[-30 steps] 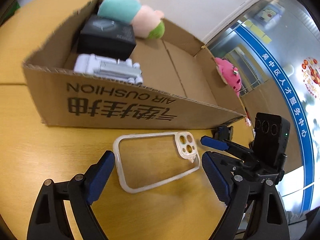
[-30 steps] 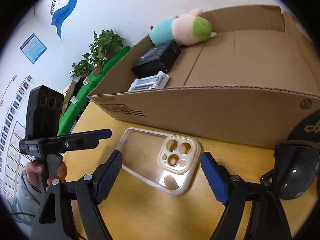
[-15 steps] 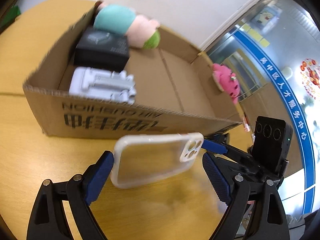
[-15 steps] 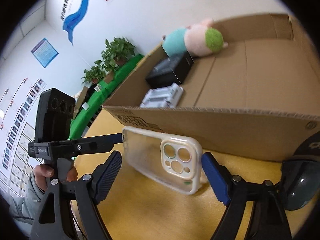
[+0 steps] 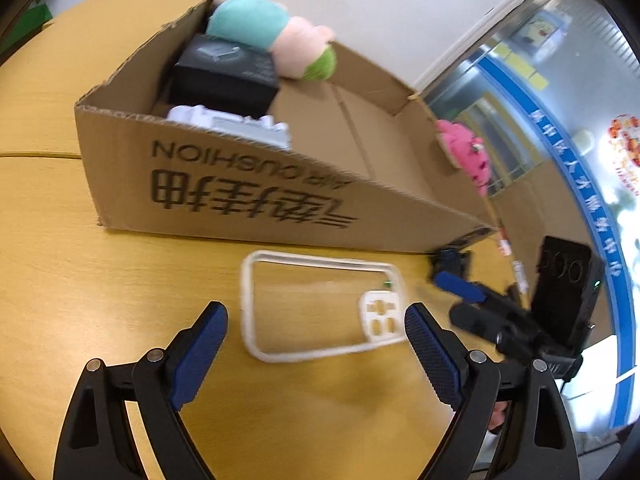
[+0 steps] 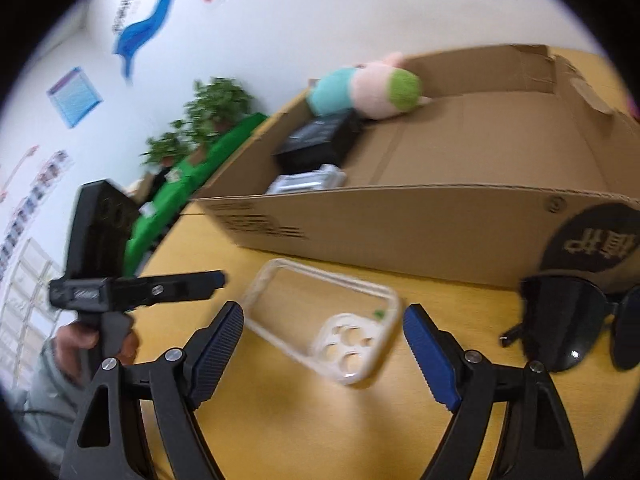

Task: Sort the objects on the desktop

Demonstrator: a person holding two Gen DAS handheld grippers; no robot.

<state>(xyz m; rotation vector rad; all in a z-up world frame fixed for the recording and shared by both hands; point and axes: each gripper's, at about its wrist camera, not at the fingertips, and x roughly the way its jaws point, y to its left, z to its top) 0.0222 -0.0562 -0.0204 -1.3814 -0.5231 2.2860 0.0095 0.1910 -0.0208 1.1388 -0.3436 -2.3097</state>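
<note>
While one phone case (image 5: 320, 306) lies flat, box (image 5: 248, 200) holds three items.

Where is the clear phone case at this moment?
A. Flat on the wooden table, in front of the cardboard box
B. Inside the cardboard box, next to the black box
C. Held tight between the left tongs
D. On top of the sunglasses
A: the clear phone case lies flat on the wooden table in front of the cardboard box, and neither open pair of tongs touches it.
</note>
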